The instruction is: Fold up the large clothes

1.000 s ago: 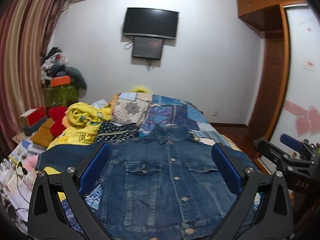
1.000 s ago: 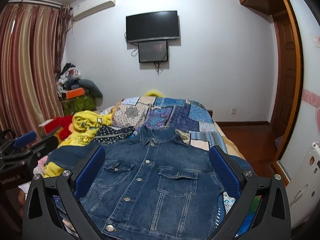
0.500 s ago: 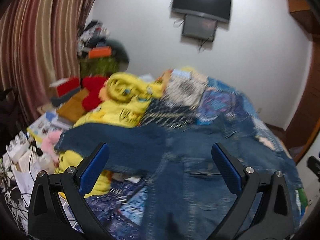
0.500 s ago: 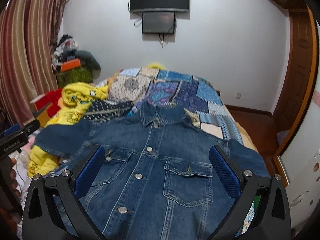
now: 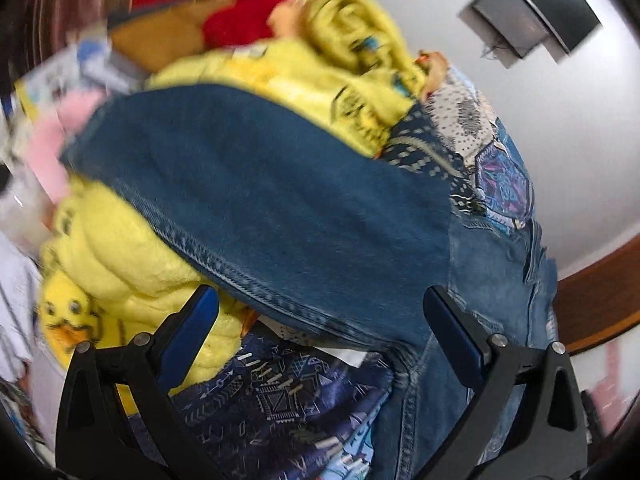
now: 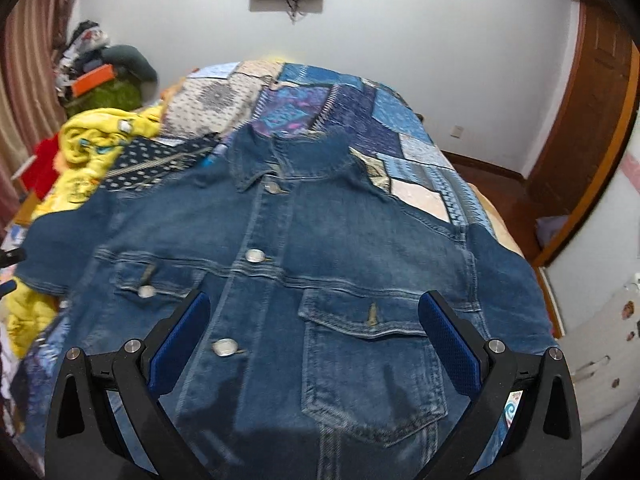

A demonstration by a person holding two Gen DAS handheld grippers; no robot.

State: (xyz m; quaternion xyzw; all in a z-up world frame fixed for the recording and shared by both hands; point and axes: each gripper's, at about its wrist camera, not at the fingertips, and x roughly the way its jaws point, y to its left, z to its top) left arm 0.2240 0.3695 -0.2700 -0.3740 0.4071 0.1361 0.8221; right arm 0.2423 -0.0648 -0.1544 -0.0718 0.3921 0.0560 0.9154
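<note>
Blue denim jacket (image 6: pixel 304 264), buttoned, spread flat on patchwork-quilted bed (image 6: pixel 392 128), centre frame; unfolded. Left tool (image 5: pixel 320 332) and right tool (image 6: pixel 314 330) agape, empty. All folds outstanding.

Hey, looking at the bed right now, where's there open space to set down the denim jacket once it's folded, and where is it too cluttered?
The bare patchwork quilt beyond the denim jacket collar, toward the wall, is free, and so is a narrower strip along its right side. The left is crowded: yellow plush blankets bunch against and under the jacket's sleeve.
</note>
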